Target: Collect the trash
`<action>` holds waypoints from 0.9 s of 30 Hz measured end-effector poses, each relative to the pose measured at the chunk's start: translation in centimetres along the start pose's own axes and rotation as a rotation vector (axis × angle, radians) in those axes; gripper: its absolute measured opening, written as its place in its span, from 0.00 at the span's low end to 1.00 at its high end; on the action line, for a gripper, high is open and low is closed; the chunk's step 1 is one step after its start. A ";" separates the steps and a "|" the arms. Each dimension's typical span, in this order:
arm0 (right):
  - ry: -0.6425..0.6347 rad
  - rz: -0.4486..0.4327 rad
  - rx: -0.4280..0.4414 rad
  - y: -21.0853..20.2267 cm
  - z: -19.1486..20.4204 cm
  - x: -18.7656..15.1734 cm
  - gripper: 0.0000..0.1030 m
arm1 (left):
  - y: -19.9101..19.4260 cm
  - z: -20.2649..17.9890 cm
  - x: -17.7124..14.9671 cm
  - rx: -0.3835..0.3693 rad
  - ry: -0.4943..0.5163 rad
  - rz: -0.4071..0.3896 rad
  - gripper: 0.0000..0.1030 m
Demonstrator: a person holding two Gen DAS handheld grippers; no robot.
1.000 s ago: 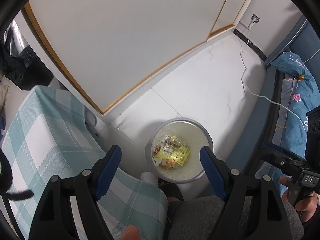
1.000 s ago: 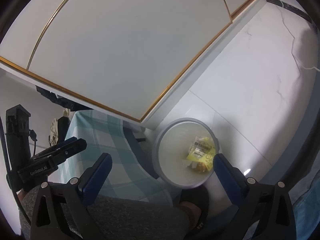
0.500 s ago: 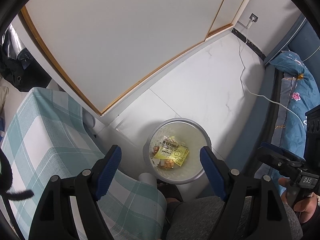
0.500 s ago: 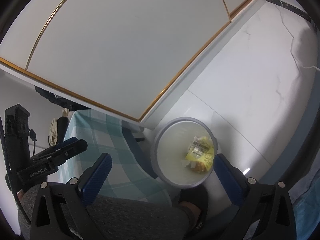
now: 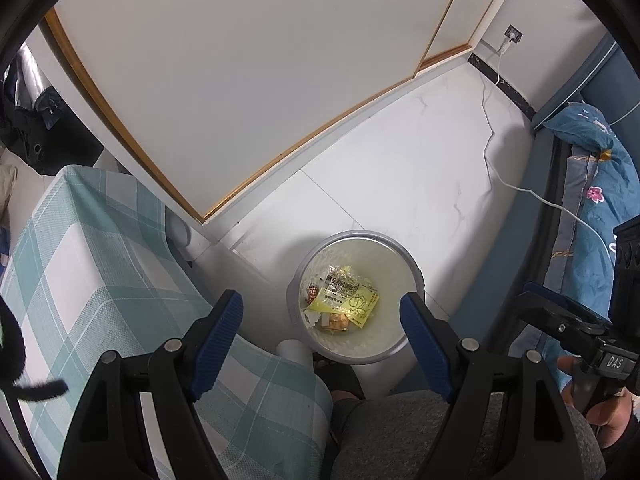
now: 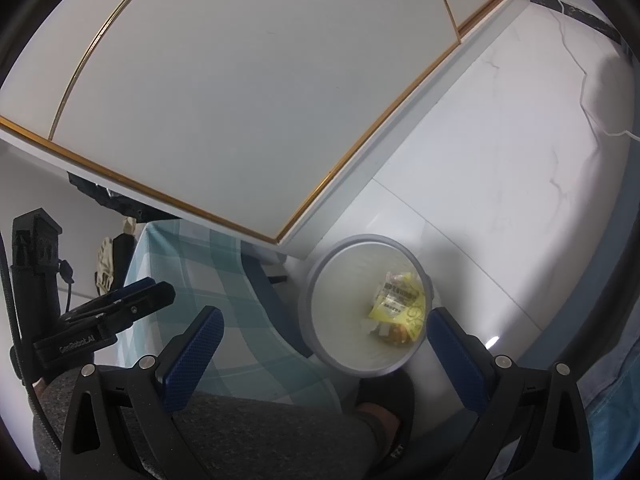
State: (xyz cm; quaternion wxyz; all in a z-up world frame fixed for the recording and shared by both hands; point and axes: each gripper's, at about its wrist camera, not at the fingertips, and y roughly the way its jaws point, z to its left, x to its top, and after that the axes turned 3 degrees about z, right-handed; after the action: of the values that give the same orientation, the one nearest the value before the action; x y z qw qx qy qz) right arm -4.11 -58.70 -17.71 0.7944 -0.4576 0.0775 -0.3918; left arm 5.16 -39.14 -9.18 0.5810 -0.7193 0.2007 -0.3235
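Note:
A round grey trash bin (image 5: 404,248) stands on the white floor below me; it also shows in the right wrist view (image 6: 320,280). Inside lie yellow and clear wrappers (image 5: 344,298), also seen in the right wrist view (image 6: 400,308), with small orange scraps. My left gripper (image 5: 322,320) is open and empty, high above the bin. My right gripper (image 6: 324,334) is open and empty, also high above it. Each gripper shows in the other's view: the right one (image 5: 568,316), the left one (image 6: 132,296).
A table with a teal checked cloth (image 5: 80,264) is at the left, beside the bin. A white cabinet with gold trim (image 5: 240,80) stands behind. A bed with blue bedding (image 5: 592,184) is at the right. A white cable (image 5: 496,168) runs across the floor. My legs are below.
Both views have shifted slightly; the bin sits a little lower left in the left wrist view. Both grippers stay open and empty.

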 end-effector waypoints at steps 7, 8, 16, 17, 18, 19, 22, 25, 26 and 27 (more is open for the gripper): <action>0.005 -0.001 -0.004 0.0 -0.3 -0.1 0.99 | -0.1 -0.1 -0.1 -0.003 0.007 -0.002 0.76; 0.005 -0.001 -0.004 0.0 -0.3 -0.1 0.99 | -0.2 -0.1 -0.1 -0.004 0.006 -0.002 0.76; 0.006 -0.010 -0.009 -0.2 -0.4 -0.1 0.99 | 0.0 -0.4 -0.1 -0.003 0.024 -0.005 0.76; 0.006 -0.011 -0.009 -0.2 -0.5 -0.1 0.99 | 0.0 -0.5 -0.1 -0.002 0.031 -0.006 0.76; 0.008 -0.012 -0.011 -0.2 -0.6 -0.1 0.99 | 0.0 -0.6 -0.1 0.000 0.037 -0.009 0.76; 0.008 -0.012 -0.012 -0.3 -0.6 -0.1 0.99 | 0.0 -0.7 0.0 0.005 0.044 -0.014 0.76; 0.005 -0.013 -0.018 -0.2 -0.4 0.0 0.99 | -0.2 -0.8 0.0 0.010 0.057 -0.026 0.76; 0.008 -0.019 -0.021 -0.4 -0.4 0.1 0.99 | -0.4 -0.7 -0.1 0.005 0.057 -0.049 0.76; 0.007 -0.022 -0.023 -0.5 -0.4 0.0 0.99 | -0.5 -0.6 -0.1 0.001 0.055 -0.055 0.76; 0.005 -0.025 -0.026 -0.6 -0.3 0.0 0.99 | -0.5 -0.5 -0.1 -0.002 0.051 -0.057 0.76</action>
State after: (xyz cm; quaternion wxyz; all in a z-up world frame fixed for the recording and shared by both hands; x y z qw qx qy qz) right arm -4.58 -59.11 -17.39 0.7831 -0.4679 0.0789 -0.4020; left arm 4.72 -39.27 -8.63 0.5656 -0.7167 0.1951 -0.3583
